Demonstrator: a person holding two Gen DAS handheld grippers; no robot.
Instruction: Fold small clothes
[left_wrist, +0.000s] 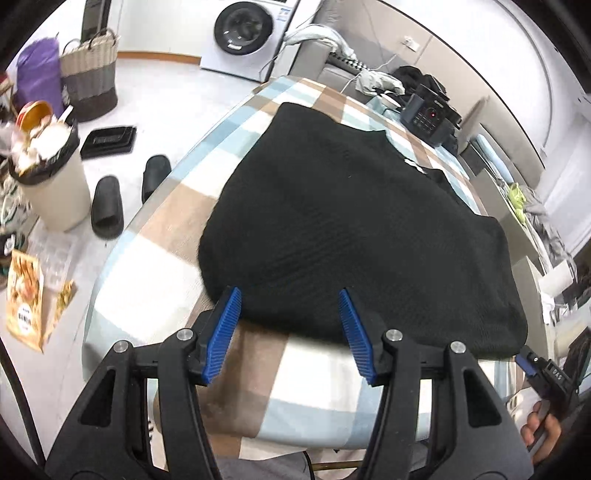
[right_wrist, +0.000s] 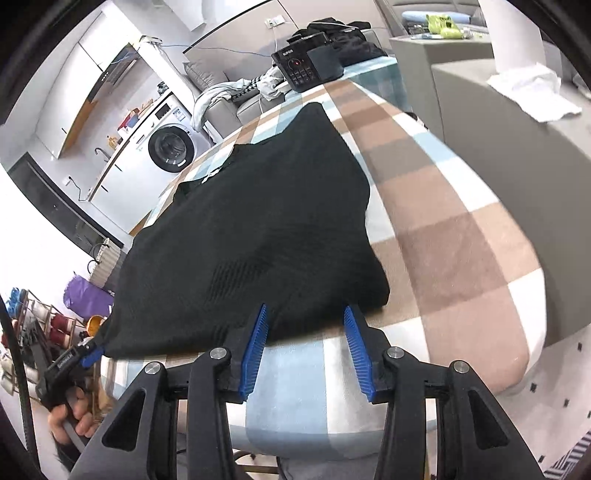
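Observation:
A black knit garment (left_wrist: 351, 221) (right_wrist: 258, 229) lies spread flat on a table covered by a brown, white and blue checked blanket (left_wrist: 166, 280) (right_wrist: 443, 240). My left gripper (left_wrist: 289, 295) stands open at the garment's near hem, towards its left corner, and the hem's edge lies between its blue fingertips. My right gripper (right_wrist: 305, 310) is open at the same hem near the right corner, with the cloth edge between its pads. Each gripper also shows in the other's view: the right gripper (left_wrist: 532, 363) and the left gripper (right_wrist: 88, 356), each held by a hand.
A black appliance (left_wrist: 428, 114) (right_wrist: 306, 62) sits at the table's far end. On the floor to the left are a full waste bin (left_wrist: 51, 184), black slippers (left_wrist: 107, 206) and a woven basket (left_wrist: 90, 74). A washing machine (left_wrist: 247, 29) stands behind. A grey sofa (right_wrist: 517, 147) is to the right.

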